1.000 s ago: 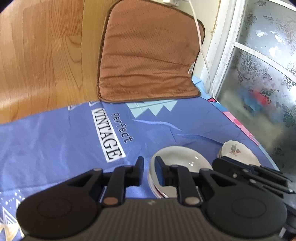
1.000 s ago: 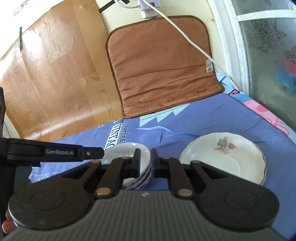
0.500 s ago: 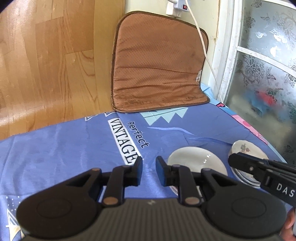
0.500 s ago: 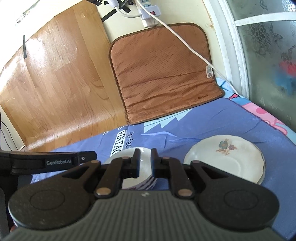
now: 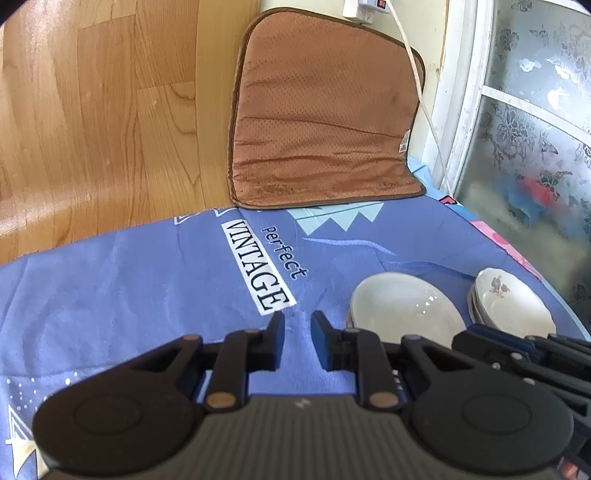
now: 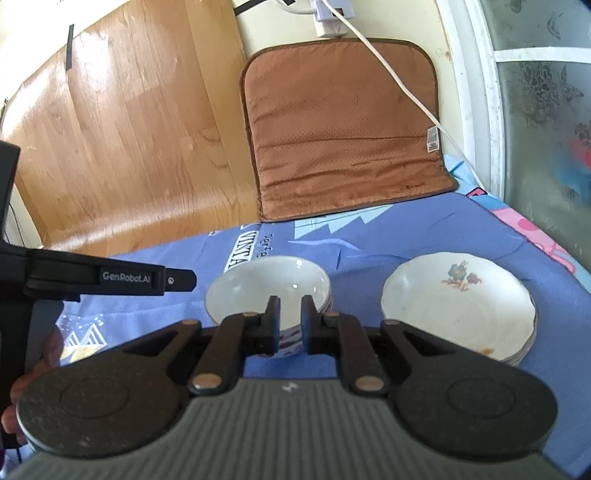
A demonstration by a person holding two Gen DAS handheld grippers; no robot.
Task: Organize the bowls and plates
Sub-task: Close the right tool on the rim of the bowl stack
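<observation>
Fingers of both grippers nearly together, gripping nothing; only the right view shows the plate's (image 6: 458, 310) flower clearly.

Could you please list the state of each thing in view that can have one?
Bowls: stacked, upright, empty.
Plates: stacked flat, apart from the bowls.
Left gripper: shut, empty.
Right gripper: shut, empty.
Brown cushion: leaning on wall.
Plug: in the wall socket.

One bowl stack (image 6: 267, 284), one plate stack (image 6: 458, 306), one cushion (image 6: 343, 125).
</observation>
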